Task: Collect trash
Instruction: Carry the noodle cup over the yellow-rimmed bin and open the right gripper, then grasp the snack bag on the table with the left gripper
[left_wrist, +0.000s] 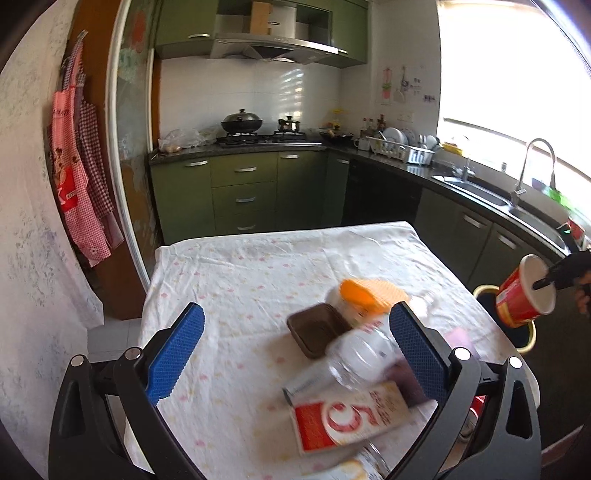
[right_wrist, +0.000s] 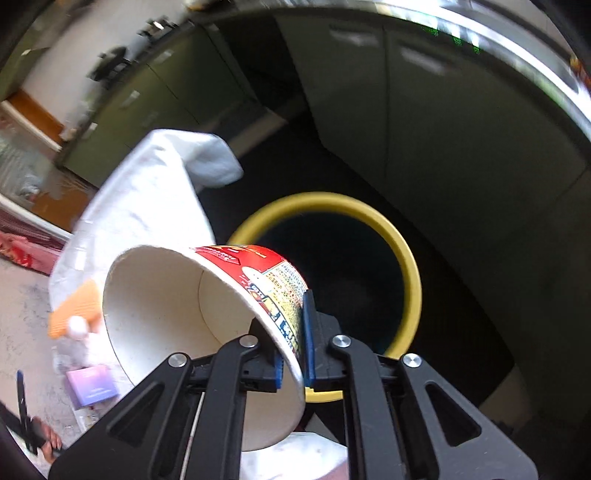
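My right gripper (right_wrist: 293, 354) is shut on the rim of an empty red and white noodle cup (right_wrist: 177, 306), held tilted above the yellow-rimmed bin (right_wrist: 406, 258). The cup (left_wrist: 524, 291) and bin rim (left_wrist: 484, 290) also show in the left wrist view, past the table's right edge. My left gripper (left_wrist: 295, 354) is open above the table. Between its fingers lie a clear plastic bottle (left_wrist: 362, 354), a red and white carton (left_wrist: 351, 417), a brown tray (left_wrist: 317, 334) and an orange-lidded container (left_wrist: 360, 295).
The table carries a white flowered cloth (left_wrist: 229, 280). A purple packet (right_wrist: 92, 384) lies near its right edge. Green kitchen cabinets (left_wrist: 243, 192), a stove and a sink (left_wrist: 476, 188) run along the far walls. Aprons (left_wrist: 74, 177) hang at the left.
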